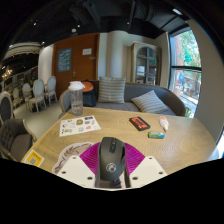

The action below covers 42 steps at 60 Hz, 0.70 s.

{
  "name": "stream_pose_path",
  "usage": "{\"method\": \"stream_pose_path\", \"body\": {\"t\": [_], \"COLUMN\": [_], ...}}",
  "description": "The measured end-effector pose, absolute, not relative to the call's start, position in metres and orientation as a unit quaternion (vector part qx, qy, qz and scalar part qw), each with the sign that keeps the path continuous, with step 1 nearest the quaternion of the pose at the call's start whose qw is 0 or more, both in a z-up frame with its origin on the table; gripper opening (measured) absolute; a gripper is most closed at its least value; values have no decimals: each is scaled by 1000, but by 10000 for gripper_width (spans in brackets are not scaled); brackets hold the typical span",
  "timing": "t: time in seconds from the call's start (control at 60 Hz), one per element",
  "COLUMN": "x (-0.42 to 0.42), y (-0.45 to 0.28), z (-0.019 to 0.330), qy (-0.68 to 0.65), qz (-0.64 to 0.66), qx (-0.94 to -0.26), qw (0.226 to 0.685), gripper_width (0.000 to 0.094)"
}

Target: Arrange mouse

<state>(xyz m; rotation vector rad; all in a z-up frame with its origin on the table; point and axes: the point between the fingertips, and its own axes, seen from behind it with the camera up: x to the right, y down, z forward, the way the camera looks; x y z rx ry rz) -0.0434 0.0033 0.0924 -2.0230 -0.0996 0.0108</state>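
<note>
Nearest, between the two white gripper (pixel 110 172) fingers with magenta pads (pixel 89 160): a dark grey computer mouse (pixel 110 160), upright along the fingers' line, its tail end at the camera. Fingers spread apart to either side of the mouse; whether the pads press its flanks, cannot tell. Under it, a light wooden tabletop (pixel 170 150).

Just off the left finger, a yellow card (pixel 33 158) lying flat. Further on the table, left of centre, a white printed leaflet (pixel 79 125). Ahead and slightly right, a small red-and-black flat box (pixel 139 123), and beyond the right finger a small green box (pixel 157 134). Nothing between the fingertips and these.

At the table's far edge, a clear plastic jug (pixel 75 97). Behind that, a grey sofa with a striped cushion (pixel 150 102), white dining chairs (pixel 38 92) at left, a wooden cabinet (pixel 146 62), and a bright window (pixel 186 62) at right.

Gripper pointing level across the table, fingers low against its surface.
</note>
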Motion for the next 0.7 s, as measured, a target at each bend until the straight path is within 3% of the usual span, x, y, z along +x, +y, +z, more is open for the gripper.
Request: {"method": "stream_pose_path", "body": {"t": [0.1,0.233,0.4,0.483,0.517,0.7], "x": [-89,-109,-110,-102,-95,-50], "y": [6,9,2,-6,-12,-85], "z": [38,0,0,19,30,60], "qy": [-64,-76,-112,-116,-117,-134], "qz": [2,-16,-15,0,0,31], "qx": [-869,-889,-888,-875,-868,-845], "qw": [490,452,446,470,482,516], "gripper_width": [337,365,498,806,878,862]}}
